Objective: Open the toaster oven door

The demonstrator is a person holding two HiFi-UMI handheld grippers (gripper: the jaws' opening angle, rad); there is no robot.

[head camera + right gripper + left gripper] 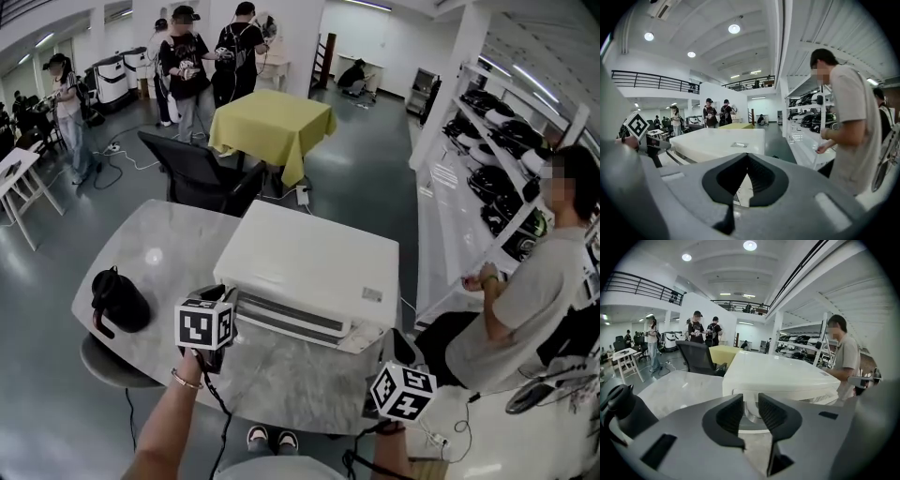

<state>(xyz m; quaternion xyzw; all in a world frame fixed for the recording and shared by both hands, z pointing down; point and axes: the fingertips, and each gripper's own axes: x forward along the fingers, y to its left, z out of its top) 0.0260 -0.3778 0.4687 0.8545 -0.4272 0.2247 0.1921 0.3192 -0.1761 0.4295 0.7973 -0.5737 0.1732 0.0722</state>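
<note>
Ahead of left claw [750,405]: oven [778,376] front blocks the way.
Left of claw: jug [623,411]; open tabletop [679,387] between.

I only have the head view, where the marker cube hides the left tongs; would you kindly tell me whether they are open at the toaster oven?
Observer: Yes. In the left gripper view the left tongs stand apart, with nothing pressed between the pads.
Operator: Thank you. What shows through their gap?
Observer: A rounded white part on the front of the toaster oven. I cannot tell whether the tongs touch it.
Operator: And the right tongs?
Observer: In the right gripper view the right tongs are closed tip to tip and hold nothing.
</note>
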